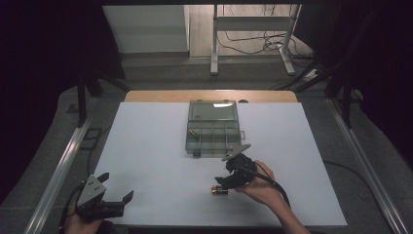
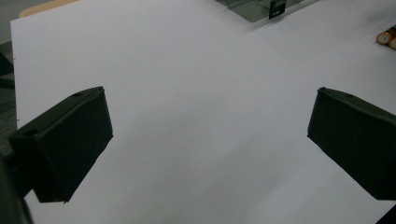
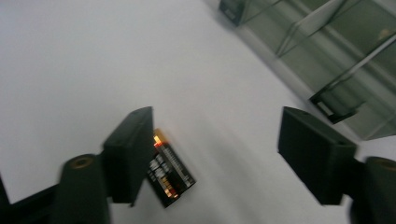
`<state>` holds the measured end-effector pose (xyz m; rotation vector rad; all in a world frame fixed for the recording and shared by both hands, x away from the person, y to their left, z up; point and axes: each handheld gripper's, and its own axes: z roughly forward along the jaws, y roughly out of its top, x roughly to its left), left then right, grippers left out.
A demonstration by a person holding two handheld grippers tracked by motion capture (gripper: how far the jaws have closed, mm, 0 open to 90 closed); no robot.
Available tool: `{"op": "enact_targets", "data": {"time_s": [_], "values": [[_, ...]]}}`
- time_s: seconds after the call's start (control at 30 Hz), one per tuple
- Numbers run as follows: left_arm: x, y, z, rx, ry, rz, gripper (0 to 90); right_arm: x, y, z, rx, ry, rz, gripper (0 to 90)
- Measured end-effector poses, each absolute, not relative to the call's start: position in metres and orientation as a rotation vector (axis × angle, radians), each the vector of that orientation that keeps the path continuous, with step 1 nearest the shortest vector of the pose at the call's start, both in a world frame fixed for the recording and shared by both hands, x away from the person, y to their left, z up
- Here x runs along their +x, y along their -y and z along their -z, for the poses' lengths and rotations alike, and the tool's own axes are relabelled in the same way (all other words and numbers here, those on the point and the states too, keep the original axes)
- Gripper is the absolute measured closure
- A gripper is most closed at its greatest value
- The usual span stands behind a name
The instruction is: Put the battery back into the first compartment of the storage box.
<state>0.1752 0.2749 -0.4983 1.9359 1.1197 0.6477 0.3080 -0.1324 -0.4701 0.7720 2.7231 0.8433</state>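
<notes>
- Battery [image 1: 219, 190] lies on the white sheet [image 1: 160, 161] near the front edge, right of centre, on its side, well short of the organiser box [image 1: 214, 129].
- My right gripper [image 1: 229, 181] is down at it. In the right gripper view the battery [image 3: 169, 174] sits just beside the inner face of one jaw, partly hidden behind it; the other jaw stands well apart. So the jaws are partway open, nothing pinched yet. That frame is blurred, so I can't tell whether the near jaw actually touches the cell.
- My left gripper [image 1: 104, 195] rests at the near left corner of the sheet, jaws spread wide with bare sheet between them. Its view catches what look like the ends of two cells [image 2: 387, 37] far off to the right.
- The clear compartment box has its lid up at the far side; one small item, likely a battery [image 1: 193, 132], already sits in a left compartment.
- My read: early on. One piece looks stowed, this pick isn't secured, and the lift, carry and drop into a free compartment remain.
</notes>
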Motion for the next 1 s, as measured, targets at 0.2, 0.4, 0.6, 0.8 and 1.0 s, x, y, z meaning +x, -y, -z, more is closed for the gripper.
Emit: {"op": "enact_targets", "data": {"time_s": [0.2,0.4,0.6,0.8,1.0], "values": [[0.175,-0.275,0.498,1.940,-1.116,-0.650,0.7,0.305,0.126,0.480,0.739,-2.826,-0.786,48.7],[0.175,-0.275,0.498,1.941,-1.114,-0.649,0.6,0.306,0.123,0.487,0.716,-2.877,-0.719,59.8],[0.175,-0.275,0.498,1.941,-1.113,-0.648,0.7,0.308,0.120,0.493,0.687,-2.899,-0.681,65.1],[0.175,-0.274,0.498,1.945,-1.111,-0.649,0.7,0.312,0.117,0.500,0.672,-2.917,-0.655,67.9],[0.175,-0.274,0.498,1.946,-1.109,-0.648,0.7,0.314,0.114,0.505,0.640,-2.918,-0.612,76.2]]}}
